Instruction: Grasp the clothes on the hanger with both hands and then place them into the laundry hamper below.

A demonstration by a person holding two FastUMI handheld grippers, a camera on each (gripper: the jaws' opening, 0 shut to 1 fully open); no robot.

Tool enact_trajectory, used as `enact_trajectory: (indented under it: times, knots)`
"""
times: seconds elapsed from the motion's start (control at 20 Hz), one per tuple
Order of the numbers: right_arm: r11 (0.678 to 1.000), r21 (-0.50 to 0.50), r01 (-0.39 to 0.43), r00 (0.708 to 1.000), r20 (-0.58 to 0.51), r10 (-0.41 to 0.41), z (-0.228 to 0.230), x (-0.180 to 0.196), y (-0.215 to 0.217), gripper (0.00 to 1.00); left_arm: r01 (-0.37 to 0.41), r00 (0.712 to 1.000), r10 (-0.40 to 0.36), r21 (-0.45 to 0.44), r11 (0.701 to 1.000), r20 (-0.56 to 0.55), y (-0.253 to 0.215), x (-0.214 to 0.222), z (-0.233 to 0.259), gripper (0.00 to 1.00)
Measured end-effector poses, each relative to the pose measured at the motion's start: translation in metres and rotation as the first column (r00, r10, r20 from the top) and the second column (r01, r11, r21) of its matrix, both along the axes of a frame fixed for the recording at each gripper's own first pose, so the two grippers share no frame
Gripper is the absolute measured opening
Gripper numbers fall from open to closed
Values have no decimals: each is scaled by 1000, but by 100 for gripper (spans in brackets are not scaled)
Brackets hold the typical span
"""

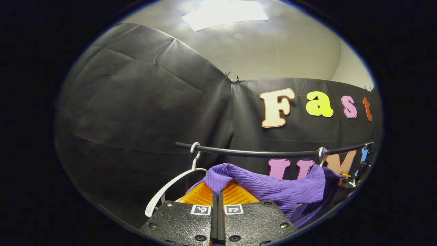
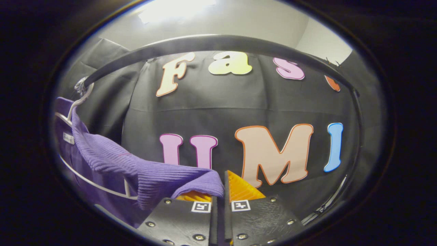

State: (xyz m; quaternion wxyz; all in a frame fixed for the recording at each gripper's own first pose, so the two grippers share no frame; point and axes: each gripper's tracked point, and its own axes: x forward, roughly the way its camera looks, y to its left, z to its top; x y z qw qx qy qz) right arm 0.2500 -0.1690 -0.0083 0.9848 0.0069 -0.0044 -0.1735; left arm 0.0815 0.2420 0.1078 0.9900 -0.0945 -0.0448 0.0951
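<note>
A purple ribbed knit garment point(image 1: 283, 189) stretches between my two grippers below a black rail point(image 1: 259, 153). In the left gripper view my left gripper point(image 1: 217, 191) is shut on one bunched end of the cloth, beside a white hanger point(image 1: 170, 186) hooked on the rail. Farther right along the rail, the other gripper point(image 1: 358, 171) shows small at the garment's far end. In the right gripper view my right gripper point(image 2: 218, 188) is shut on the purple garment point(image 2: 143, 167), which drapes left to a white hanger point(image 2: 76, 102) hooked on the rail point(image 2: 211, 42).
The black cloth wall hangs close behind the rail. A second hook point(image 1: 322, 152) sits on the rail near the garment's right end. The rail's upright post point(image 2: 356, 136) runs down the right side of the right gripper view. A ceiling light glows overhead.
</note>
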Motion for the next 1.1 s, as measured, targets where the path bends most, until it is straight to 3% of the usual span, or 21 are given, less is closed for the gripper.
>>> enact_trajectory:
  times: [0.5, 1.1]
  knots:
    - [996, 72, 48, 999, 13, -49, -6, 28, -21, 7, -9, 998, 9, 6, 1000, -59, 9, 54, -38, 3]
    - [995, 70, 75, 996, -61, -71, -56, 42, -22, 8, -39, 992, 37, -18, 999, -123, 20, 63, -89, 0]
